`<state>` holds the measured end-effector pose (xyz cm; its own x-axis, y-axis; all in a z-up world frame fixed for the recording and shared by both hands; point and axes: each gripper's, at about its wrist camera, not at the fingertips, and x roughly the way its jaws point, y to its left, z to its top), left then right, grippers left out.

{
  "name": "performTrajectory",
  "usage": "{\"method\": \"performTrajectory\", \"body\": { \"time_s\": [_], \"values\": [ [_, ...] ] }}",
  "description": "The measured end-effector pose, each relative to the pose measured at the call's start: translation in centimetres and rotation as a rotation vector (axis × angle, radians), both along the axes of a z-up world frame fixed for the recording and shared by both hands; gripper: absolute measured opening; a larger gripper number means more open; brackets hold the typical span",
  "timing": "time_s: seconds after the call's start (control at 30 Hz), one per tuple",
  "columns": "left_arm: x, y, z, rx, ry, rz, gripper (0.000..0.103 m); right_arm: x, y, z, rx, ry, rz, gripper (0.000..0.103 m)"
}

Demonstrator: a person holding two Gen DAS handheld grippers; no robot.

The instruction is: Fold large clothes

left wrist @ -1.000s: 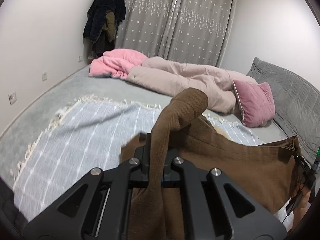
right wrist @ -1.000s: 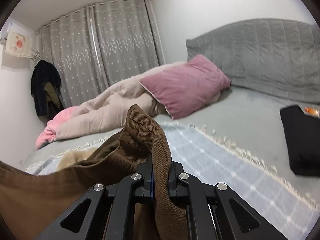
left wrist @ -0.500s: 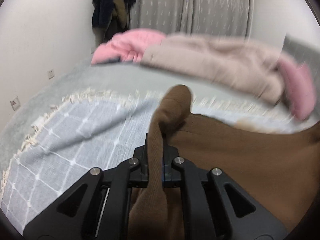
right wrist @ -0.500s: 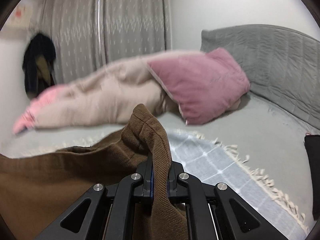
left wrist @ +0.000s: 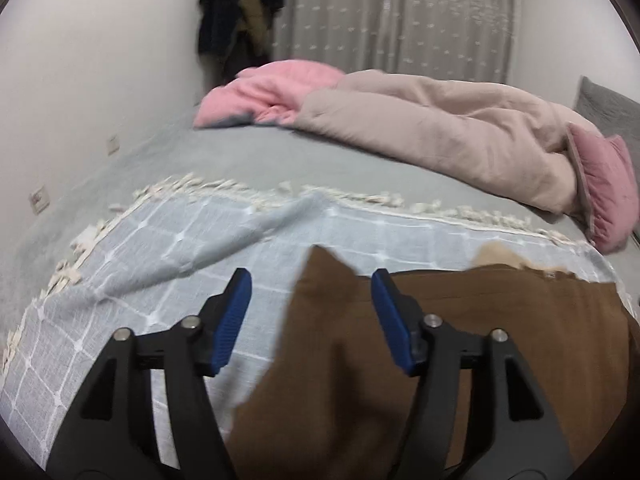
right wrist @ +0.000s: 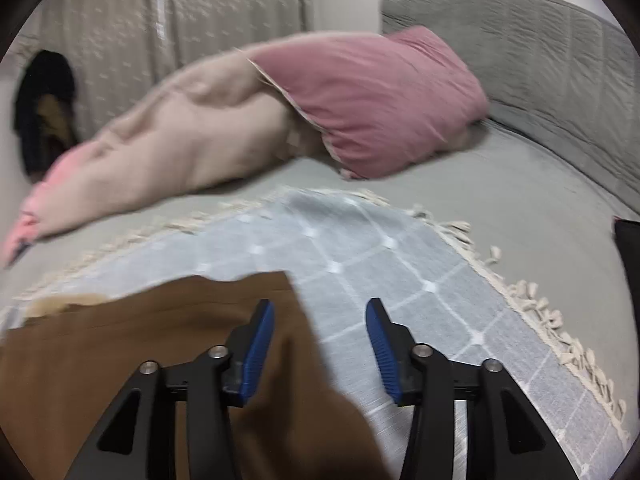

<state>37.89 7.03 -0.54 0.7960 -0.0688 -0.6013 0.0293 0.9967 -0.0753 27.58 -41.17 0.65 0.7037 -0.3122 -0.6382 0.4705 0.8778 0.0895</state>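
On the checked blanket spread over the bed, brown garment lies mostly flat, its far edge near the blanket's fringe. Left gripper jaws opening, a peaked corner of cloth loose between them, pads not pressing. Right gripper jaws opening too, the garment's edge by the left pad. Looks like soft, limp, medium-weight ribbed cloth, not slippery, will sag and crease. Best grabbed at corners or hem, both grippers spaced wide

No lettering, label, brand mark or number is legible in either wrist view; the fabrics, walls and curtains carry only patterns, and motion blur softens the fine detail.
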Motion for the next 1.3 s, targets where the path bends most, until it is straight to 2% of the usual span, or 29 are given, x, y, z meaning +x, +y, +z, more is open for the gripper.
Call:
{"method": "performTrajectory", "body": {
  "time_s": [0.07, 0.1, 0.2, 0.27, 0.33, 0.37, 0.4, 0.43, 0.47, 0.5, 0.57, 0.6, 0.67, 0.77, 0.8, 0.83, 0.87, 0.93, 1.0, 1.1, 1.13, 1.2, 1.27, 1.3],
  "values": [
    [-0.6, -3.4, 0.4, -0.008, 0.013, -0.104, 0.07, 0.9, 2.9, 0.2, 0.055, -0.007, 0.101, 0.06],
    [-0.9, -5.2, 0.2, -0.007, 0.022, -0.144, 0.07, 2.1, 5.3, -0.3, 0.101, 0.006, 0.195, 0.061],
    [-0.4, -7.8, -1.9, 0.039, 0.071, -0.179, 0.07, 5.2, 9.9, -2.6, 0.126, 0.115, 0.317, 0.061],
    [0.8, -7.4, -3.8, 0.113, 0.124, -0.159, 0.071, 6.2, 10.4, -4.1, 0.075, 0.164, 0.32, 0.061],
    [2.9, -4.1, -5.5, 0.128, 0.174, -0.114, 0.072, 6.4, 8.2, -4.7, 0.096, 0.139, 0.33, 0.061],
    [3.9, -1.8, -6.0, 0.099, 0.198, -0.069, 0.072, 6.3, 6.3, -4.8, 0.078, 0.134, 0.289, 0.061],
    [4.7, -0.5, -6.4, 0.095, 0.218, -0.021, 0.072, 6.2, 3.7, -5.0, 0.023, 0.16, 0.192, 0.061],
    [6.0, 2.4, -7.0, 0.085, 0.279, 0.082, 0.076, 5.6, 1.3, -5.4, 0.0, 0.196, 0.108, 0.061],
    [6.6, 3.9, -7.2, 0.016, 0.309, 0.097, 0.077, 5.2, -1.6, -6.3, 0.01, 0.251, 0.008, 0.061],
    [6.8, 5.4, -7.1, -0.021, 0.328, 0.138, 0.077, 4.2, -4.4, -7.0, 0.054, 0.298, -0.099, 0.061],
    [6.3, 5.8, -6.3, 0.104, 0.319, 0.206, 0.076, 2.1, -7.2, -6.9, 0.137, 0.267, -0.189, 0.061],
    [5.7, 5.7, -5.7, 0.158, 0.309, 0.2, 0.076, 1.0, -7.7, -6.2, 0.122, 0.259, -0.231, 0.061],
    [3.7, 5.4, -3.9, 0.136, 0.272, 0.149, 0.076, -0.4, -7.3, -4.7, 0.071, 0.234, -0.237, 0.063],
    [-0.2, 3.8, -1.3, 0.085, 0.213, 0.064, 0.076, -2.5, -4.5, -2.1, 0.066, 0.146, -0.143, 0.063],
    [-1.9, 2.4, -0.3, 0.063, 0.202, 0.014, 0.076, -3.2, -2.4, -1.0, 0.059, 0.123, -0.088, 0.063],
    [-3.1, 1.3, 0.4, 0.041, 0.194, -0.025, 0.078, -3.8, -0.6, -0.4, 0.057, 0.108, -0.048, 0.063],
    [-5.2, -0.4, 0.9, -0.004, 0.181, -0.083, 0.084, -4.5, 1.8, 0.2, 0.059, 0.083, 0.007, 0.065],
    [-8.1, -3.2, 0.7, -0.07, 0.189, -0.163, 0.09, -5.8, 7.1, 0.8, 0.089, 0.059, 0.125, 0.069],
    [-10.4, -5.5, -0.5, -0.104, 0.227, -0.221, 0.09, -7.0, 11.9, 0.5, 0.115, 0.058, 0.221, 0.07],
    [-12.4, -6.2, -3.6, -0.129, 0.293, -0.213, 0.09, -8.5, 16.7, -1.1, 0.09, 0.092, 0.31, 0.07],
    [-12.9, -5.5, -4.6, -0.139, 0.305, -0.192, 0.09, -8.9, 16.9, -1.8, 0.089, 0.107, 0.309, 0.07],
    [-13.6, -3.0, -5.3, -0.129, 0.265, -0.16, 0.09, -10.1, 16.1, -3.5, 0.085, 0.157, 0.278, 0.07],
    [-14.4, -0.8, -5.7, -0.115, 0.274, -0.159, 0.086, -12.1, 12.6, -5.3, 0.072, 0.194, 0.221, 0.07],
    [-15.0, 0.4, -5.7, -0.074, 0.27, -0.145, 0.085, -13.4, 10.6, -5.9, 0.033, 0.206, 0.176, 0.07]
  ]
}}
